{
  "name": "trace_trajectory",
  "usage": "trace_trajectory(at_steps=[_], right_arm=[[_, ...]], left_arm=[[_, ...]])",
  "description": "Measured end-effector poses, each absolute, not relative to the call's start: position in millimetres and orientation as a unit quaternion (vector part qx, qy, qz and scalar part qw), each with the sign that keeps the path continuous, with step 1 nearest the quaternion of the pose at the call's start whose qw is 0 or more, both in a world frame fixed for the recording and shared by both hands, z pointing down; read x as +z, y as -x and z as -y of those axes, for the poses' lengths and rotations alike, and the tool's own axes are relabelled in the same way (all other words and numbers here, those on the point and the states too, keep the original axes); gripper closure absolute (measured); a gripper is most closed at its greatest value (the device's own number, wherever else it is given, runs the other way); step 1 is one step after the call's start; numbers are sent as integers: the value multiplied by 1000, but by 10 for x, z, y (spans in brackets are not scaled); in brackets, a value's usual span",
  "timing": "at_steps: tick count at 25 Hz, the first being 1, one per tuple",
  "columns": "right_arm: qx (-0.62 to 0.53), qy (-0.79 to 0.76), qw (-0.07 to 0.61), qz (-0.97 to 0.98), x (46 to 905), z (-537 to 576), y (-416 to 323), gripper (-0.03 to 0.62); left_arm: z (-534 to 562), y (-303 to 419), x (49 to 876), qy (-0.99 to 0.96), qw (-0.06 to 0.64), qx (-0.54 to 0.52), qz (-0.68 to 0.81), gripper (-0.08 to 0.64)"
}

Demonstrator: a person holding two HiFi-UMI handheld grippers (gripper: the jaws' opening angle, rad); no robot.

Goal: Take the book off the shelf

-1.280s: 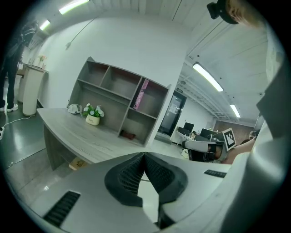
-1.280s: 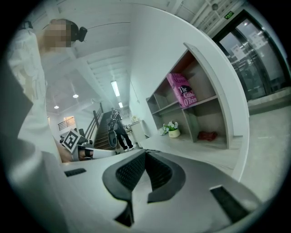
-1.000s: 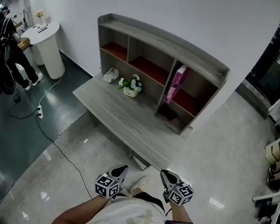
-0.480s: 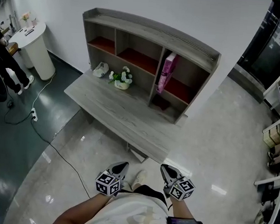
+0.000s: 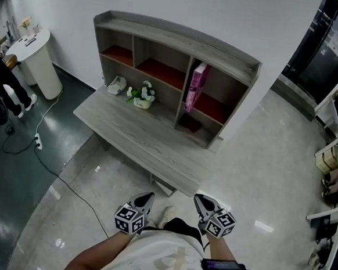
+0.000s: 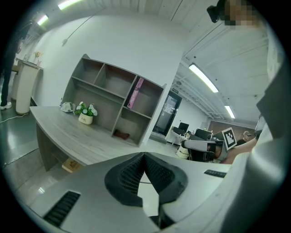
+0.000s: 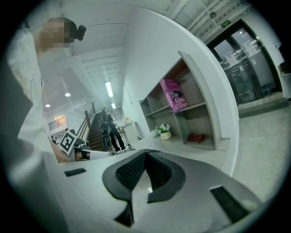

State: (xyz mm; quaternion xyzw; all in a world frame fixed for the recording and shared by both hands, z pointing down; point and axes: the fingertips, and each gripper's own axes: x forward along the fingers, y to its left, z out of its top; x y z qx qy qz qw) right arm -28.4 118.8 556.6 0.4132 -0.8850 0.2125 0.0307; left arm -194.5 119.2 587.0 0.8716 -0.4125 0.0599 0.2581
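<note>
Fingers (image 6: 129, 175) closed, empty — left gripper (image 6: 144, 154), right gripper (image 7: 145, 152), pink book (image 5: 195, 87) in shelf (image 5: 177, 36), red item (image 5: 189, 123) below indistinct

The shelf unit (image 5: 176, 38) and desk (image 5: 128, 141) in the middle of the frame are pale grey wood grain, and the upper shelf boards are lined dark red. The book (image 5: 195, 87) is bright pink with dark lettering. The potted flowers (image 5: 141, 94) are white with green leaves. At upper left the round stand (image 5: 38, 63) is white. The floor (image 5: 259, 168) is glossy pale grey, turning dark green at left. At the bottom, the left gripper (image 5: 147, 196) and right gripper (image 5: 199, 199) are grey, with black-and-white square markers.
</note>
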Motion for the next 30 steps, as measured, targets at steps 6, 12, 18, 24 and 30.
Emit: trace_trajectory(at_steps=[6,12,18,24,30], right_arm=[[216,-430,16,876,5599,-1034,126,588],[226,-427,14,875,5733,-811,106,588],[223,-429,8,875,5680,-472,-33,588],[225,-422,9,878,5696,-181,-61,588],[223,-414,9,883,5638,118,-116,588]], left_arm=[[-1044,1863,5830,-877,251,68,404,558],[-811,1833,5886,-874,250,82,410,558],[-525,1741,5799,-875,240,80,413,558],[-298,1724,5827,-870,244,84,421,558],[-17,1643,5738,-869,238,81,426,558]])
